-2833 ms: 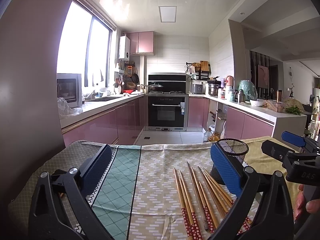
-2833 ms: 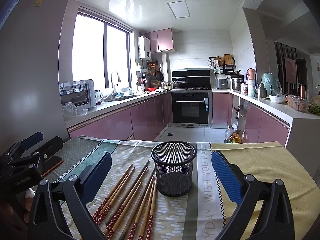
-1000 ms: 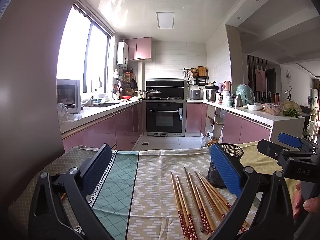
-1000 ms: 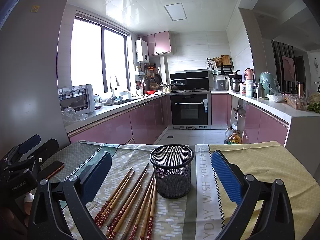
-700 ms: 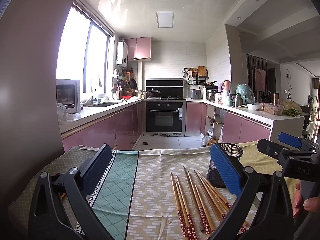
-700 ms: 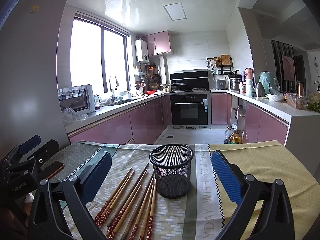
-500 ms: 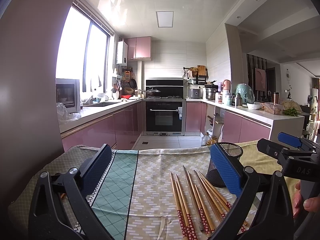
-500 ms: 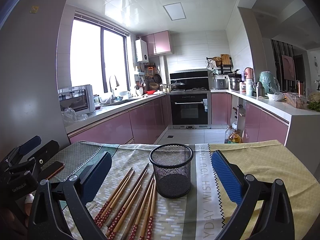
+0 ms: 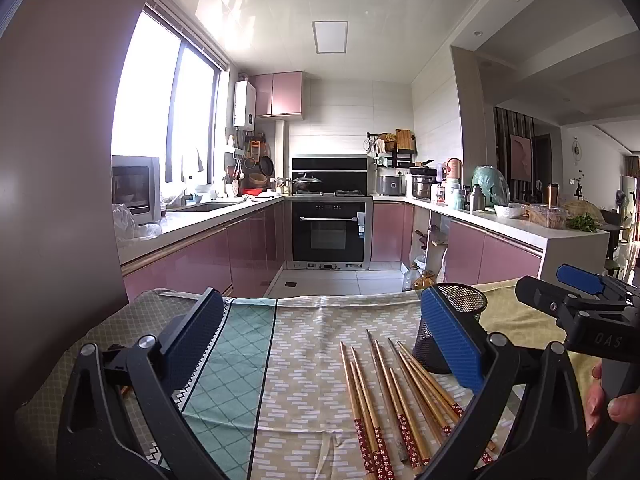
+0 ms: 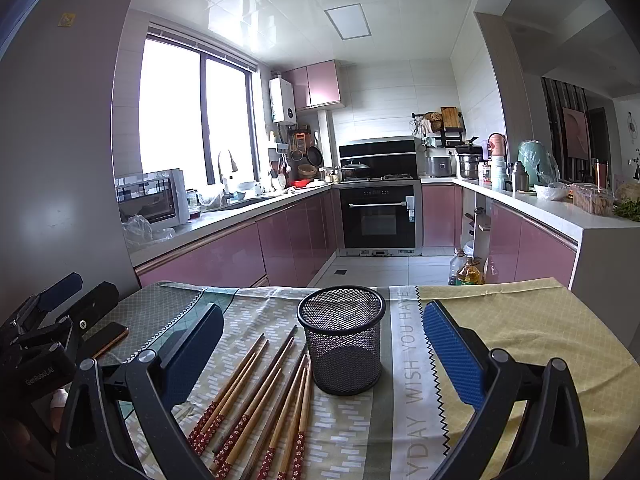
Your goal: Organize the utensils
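Observation:
Several wooden chopsticks [image 9: 384, 392] with red flowered ends lie fanned on the patterned tablecloth, also seen in the right wrist view as chopsticks [image 10: 260, 396]. An empty black mesh cup [image 10: 342, 340] stands upright just right of them; in the left wrist view the mesh cup [image 9: 460, 320] is partly hidden behind a blue pad. My left gripper [image 9: 320, 340] hovers open above the cloth, left of the chopsticks, holding nothing. My right gripper [image 10: 320, 348] is open too, with the cup seen between its fingers farther ahead.
A dark phone [image 10: 106, 338] lies on the cloth at the left. The tablecloth [image 9: 304, 344] ends at the table's far edge, with the kitchen floor and pink cabinets beyond. A person's hand [image 9: 612, 400] holds the right gripper's handle.
Both grippers have tilted up a little since 2.8 s ago, so the table sits lower in view. Over the last second almost nothing has moved.

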`<act>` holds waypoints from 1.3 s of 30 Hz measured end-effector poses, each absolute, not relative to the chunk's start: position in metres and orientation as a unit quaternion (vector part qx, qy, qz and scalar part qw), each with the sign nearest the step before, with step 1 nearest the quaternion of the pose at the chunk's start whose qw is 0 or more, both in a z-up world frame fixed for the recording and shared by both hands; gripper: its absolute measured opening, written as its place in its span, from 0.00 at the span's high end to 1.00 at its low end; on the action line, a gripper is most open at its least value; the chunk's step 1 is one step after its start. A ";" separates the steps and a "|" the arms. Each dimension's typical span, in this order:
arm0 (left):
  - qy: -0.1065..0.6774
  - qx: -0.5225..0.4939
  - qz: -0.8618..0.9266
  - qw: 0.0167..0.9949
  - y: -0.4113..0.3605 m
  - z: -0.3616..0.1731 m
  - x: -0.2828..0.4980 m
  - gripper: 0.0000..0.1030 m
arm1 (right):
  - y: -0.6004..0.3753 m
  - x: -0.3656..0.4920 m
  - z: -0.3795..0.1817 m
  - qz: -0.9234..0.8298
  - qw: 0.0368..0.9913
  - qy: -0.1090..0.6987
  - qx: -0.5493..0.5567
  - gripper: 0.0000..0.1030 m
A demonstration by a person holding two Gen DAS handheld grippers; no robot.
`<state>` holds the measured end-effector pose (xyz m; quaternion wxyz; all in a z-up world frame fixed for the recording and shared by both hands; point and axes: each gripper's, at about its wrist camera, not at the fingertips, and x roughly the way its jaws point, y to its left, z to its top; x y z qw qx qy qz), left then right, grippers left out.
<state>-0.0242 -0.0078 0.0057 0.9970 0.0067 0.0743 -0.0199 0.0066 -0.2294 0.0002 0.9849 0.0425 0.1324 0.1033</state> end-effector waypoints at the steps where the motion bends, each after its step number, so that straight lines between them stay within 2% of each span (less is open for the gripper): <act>1: 0.075 0.007 -0.020 0.997 -0.008 0.006 -0.024 0.05 | -0.229 0.007 0.000 0.103 0.985 0.133 0.043 0.06; 39: 0.094 0.012 -0.024 0.995 -0.009 -0.001 -0.015 0.05 | -0.230 0.011 -0.005 0.106 0.983 0.140 0.046 0.06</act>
